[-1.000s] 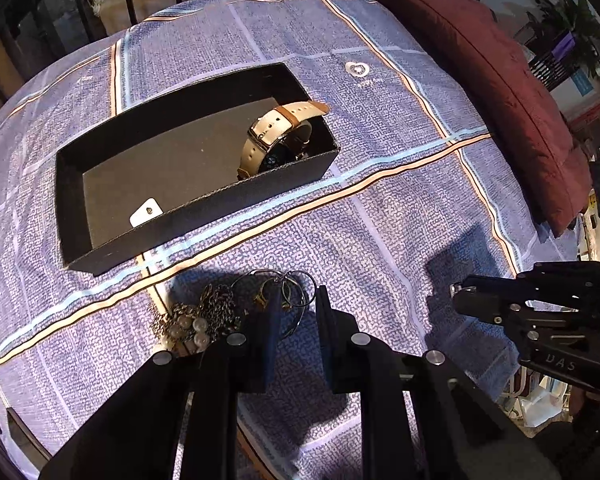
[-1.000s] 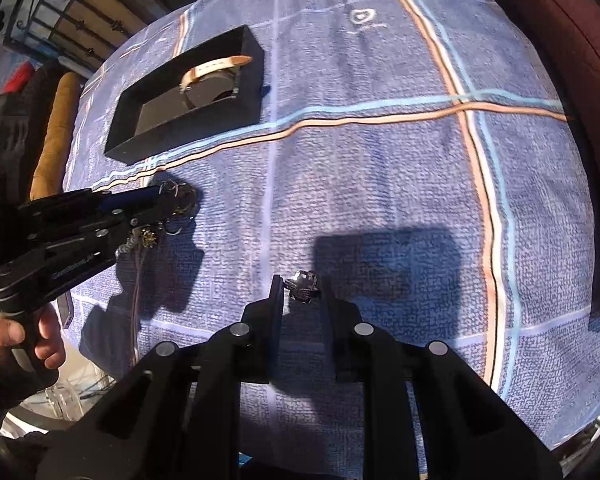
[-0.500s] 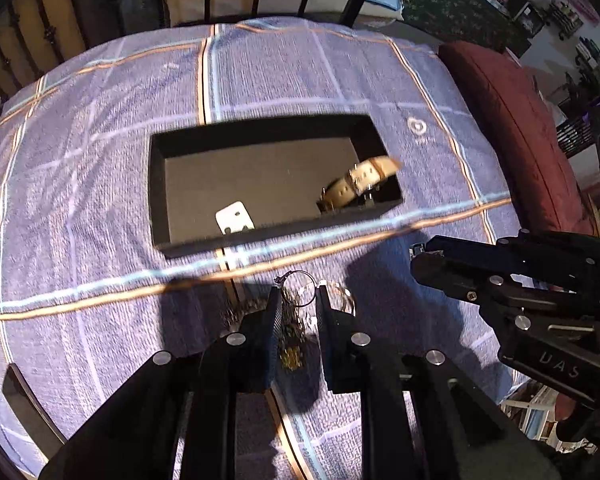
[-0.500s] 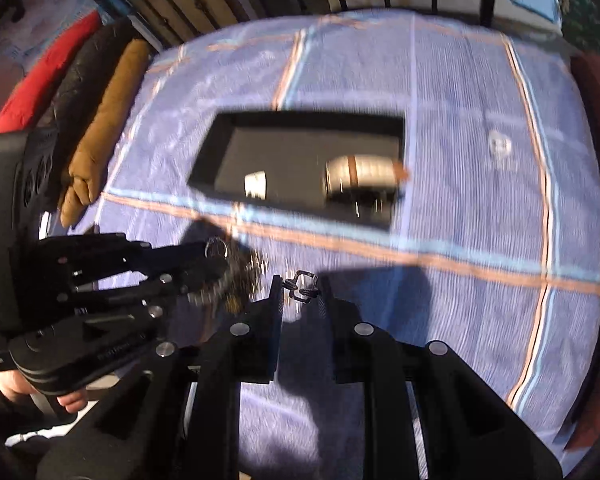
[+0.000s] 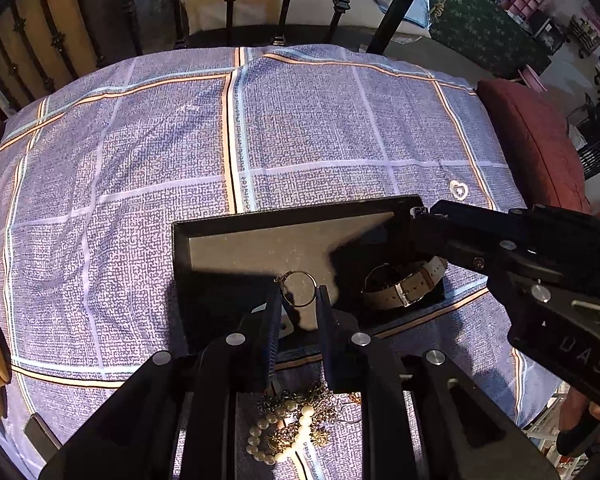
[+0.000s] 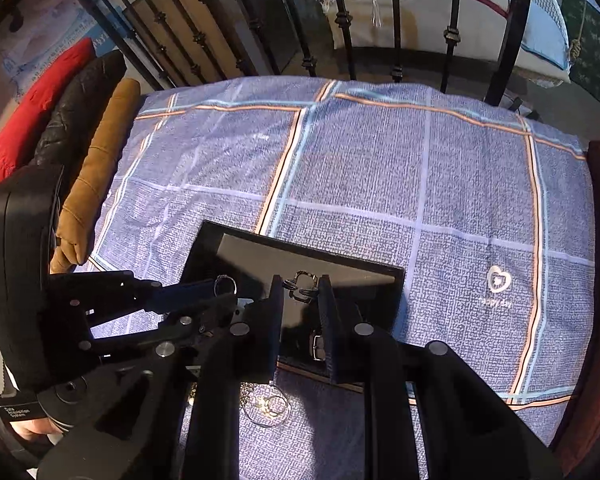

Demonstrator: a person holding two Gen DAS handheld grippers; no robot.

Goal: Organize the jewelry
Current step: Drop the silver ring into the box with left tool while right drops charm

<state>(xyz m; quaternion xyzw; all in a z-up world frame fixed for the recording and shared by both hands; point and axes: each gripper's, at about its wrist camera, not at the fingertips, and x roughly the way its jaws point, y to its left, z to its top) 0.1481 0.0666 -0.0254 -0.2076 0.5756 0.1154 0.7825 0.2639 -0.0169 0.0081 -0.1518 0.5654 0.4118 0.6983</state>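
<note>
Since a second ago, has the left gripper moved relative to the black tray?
Yes. The left gripper, holding a hoop ring, went from the jewelry pile on the bedspread forward over the black tray.

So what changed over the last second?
Both grippers carried their loads from the checked bedspread to over the black tray: left gripper with the thin hoop ring, right gripper with the small dark clasp piece. The tan-strap watch stayed in the tray.

Both grippers over the tray, each with a piece!
Left gripper (image 5: 299, 300) carries a hoop (image 5: 299, 289) above the tray (image 5: 236, 226); the watch (image 5: 404, 286) lies in its right end, the pearl tangle (image 5: 288, 426) on the bedspread (image 5: 160, 152) before it; right gripper (image 6: 300, 292) carries a small clasp piece (image 6: 301, 281).
</note>
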